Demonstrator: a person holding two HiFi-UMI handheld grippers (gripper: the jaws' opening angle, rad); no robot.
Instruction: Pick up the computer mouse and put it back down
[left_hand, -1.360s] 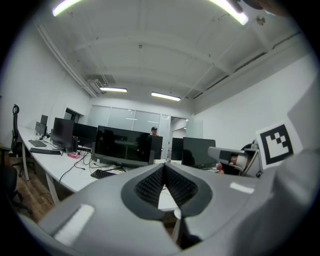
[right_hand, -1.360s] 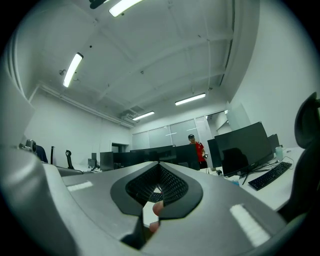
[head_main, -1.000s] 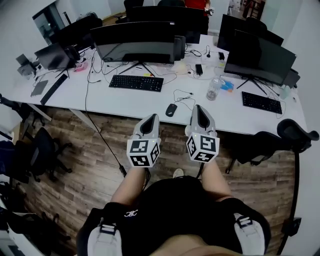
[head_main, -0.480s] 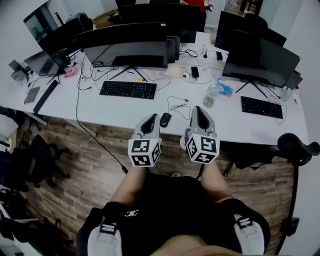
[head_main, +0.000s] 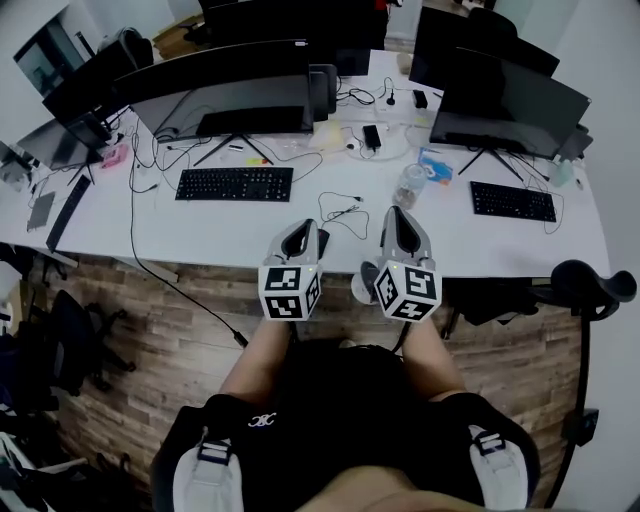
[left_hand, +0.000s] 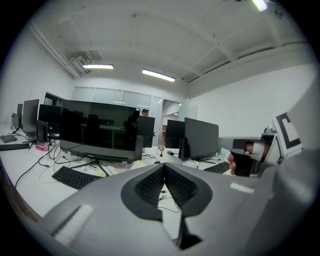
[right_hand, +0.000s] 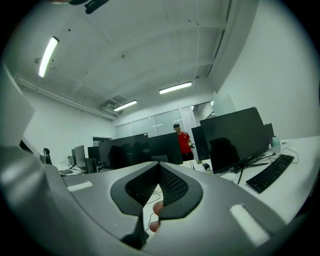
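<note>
Head view — left hand-held gripper (head_main: 303, 230), right hand-held gripper (head_main: 398, 216) — both closed.

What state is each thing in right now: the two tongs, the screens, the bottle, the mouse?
Left tongs: shut, empty.
Right tongs: shut, empty.
Screens: dark.
Bottle: upright on the desk.
Mouse: lying on the desk, mostly hidden behind the left tongs.
</note>
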